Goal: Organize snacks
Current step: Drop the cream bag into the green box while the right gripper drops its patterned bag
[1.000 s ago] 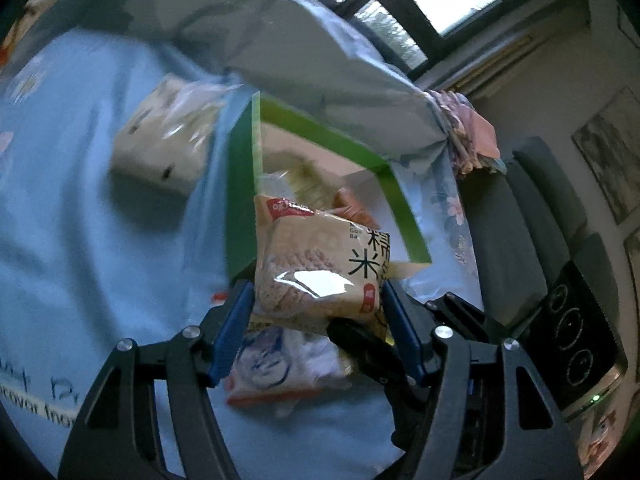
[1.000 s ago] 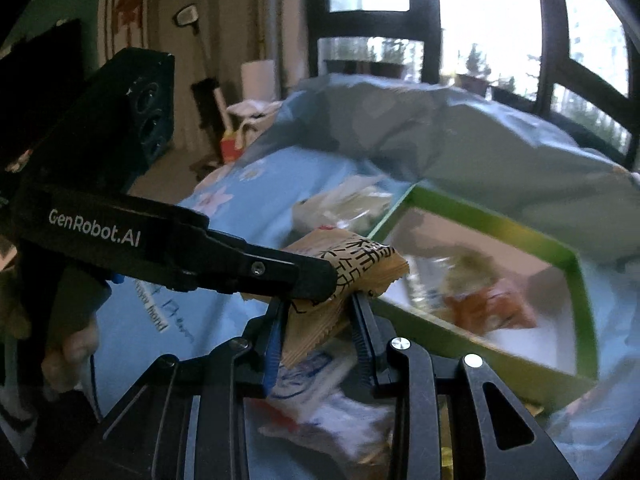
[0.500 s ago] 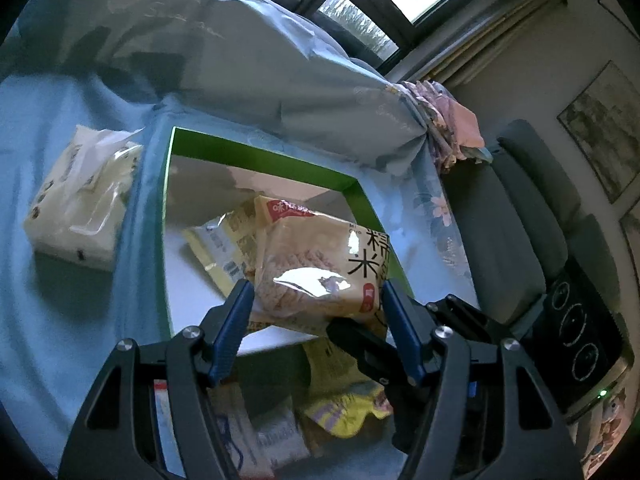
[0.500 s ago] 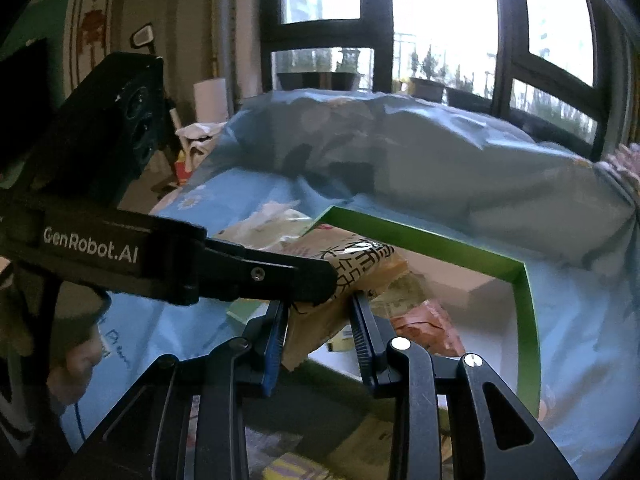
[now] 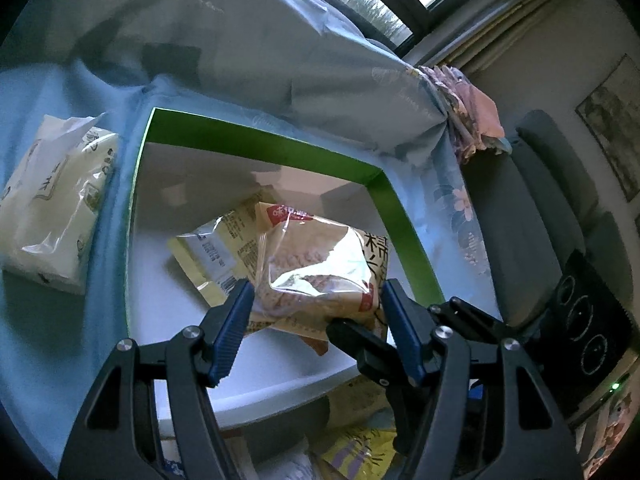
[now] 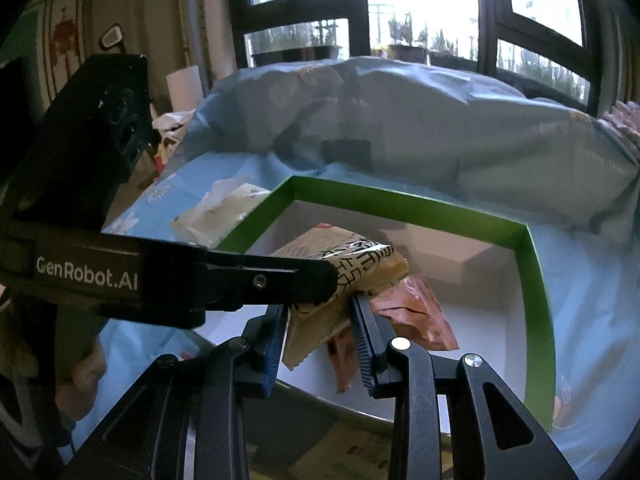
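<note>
Blue-sheeted bed (image 5: 48,320) | green box (image 5: 256,140) | rice-cake packet (image 5: 320,268) over box, both grippers clenched on it: left gripper (image 5: 316,312), right gripper (image 6: 318,320) | light, crinkly, slippery, crushable; hold sealed edges

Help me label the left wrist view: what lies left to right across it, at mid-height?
Tissue pack → green box's left wall → yellow snack packet → rice cracker pack between the left tongs → green box's right wall → grey sofa.
</note>
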`<action>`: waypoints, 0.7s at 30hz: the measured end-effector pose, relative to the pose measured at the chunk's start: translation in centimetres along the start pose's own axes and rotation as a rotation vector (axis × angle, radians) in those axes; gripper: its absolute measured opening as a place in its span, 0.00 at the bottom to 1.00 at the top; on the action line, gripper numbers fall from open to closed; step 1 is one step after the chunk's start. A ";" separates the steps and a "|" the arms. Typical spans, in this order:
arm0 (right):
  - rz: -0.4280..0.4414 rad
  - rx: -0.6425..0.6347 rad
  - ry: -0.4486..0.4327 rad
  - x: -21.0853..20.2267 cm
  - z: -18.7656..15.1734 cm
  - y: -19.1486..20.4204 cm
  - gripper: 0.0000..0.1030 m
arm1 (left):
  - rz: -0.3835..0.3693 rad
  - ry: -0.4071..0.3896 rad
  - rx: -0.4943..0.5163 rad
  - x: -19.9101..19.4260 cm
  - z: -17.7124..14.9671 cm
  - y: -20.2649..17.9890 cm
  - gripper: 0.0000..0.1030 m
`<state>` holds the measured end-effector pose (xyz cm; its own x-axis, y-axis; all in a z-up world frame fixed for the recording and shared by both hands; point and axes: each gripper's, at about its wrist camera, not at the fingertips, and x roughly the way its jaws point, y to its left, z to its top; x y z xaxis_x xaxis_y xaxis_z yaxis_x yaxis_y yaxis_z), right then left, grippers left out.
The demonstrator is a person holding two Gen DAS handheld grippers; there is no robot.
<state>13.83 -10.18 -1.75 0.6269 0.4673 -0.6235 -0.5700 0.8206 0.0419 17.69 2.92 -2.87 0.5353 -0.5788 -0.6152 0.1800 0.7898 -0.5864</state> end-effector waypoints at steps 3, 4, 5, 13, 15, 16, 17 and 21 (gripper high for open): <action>-0.006 0.003 0.010 0.2 0.0 -0.2 0.33 | 0.005 0.002 0.004 0.2 0.0 0.0 0.64; -0.008 0.005 0.015 0.3 0.0 -0.2 0.33 | 0.005 0.003 0.002 0.3 0.0 0.1 0.64; -0.009 0.005 0.018 0.4 0.0 -0.3 0.33 | 0.006 0.004 0.001 0.3 0.0 0.2 0.64; -0.018 0.016 0.043 0.9 0.0 -0.6 0.33 | 0.030 0.009 0.017 0.8 -0.3 -0.1 0.64; -0.019 0.019 0.048 1.0 0.0 -0.7 0.33 | 0.034 0.010 0.017 0.8 -0.3 -0.1 0.64; -0.018 0.023 0.050 1.1 0.0 -0.7 0.33 | 0.035 0.011 0.018 0.9 -0.3 -0.1 0.64; -0.019 0.025 0.052 1.1 -0.1 -0.7 0.33 | 0.037 0.012 0.020 0.9 -0.3 -0.2 0.64; -0.024 0.030 0.061 1.2 -0.1 -0.8 0.33 | 0.043 0.016 0.020 1.0 -0.3 -0.2 0.64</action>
<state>14.98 -10.31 -2.61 0.6063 0.4272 -0.6708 -0.5387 0.8411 0.0489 17.92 2.16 -3.57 0.5300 -0.5469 -0.6481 0.1736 0.8181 -0.5483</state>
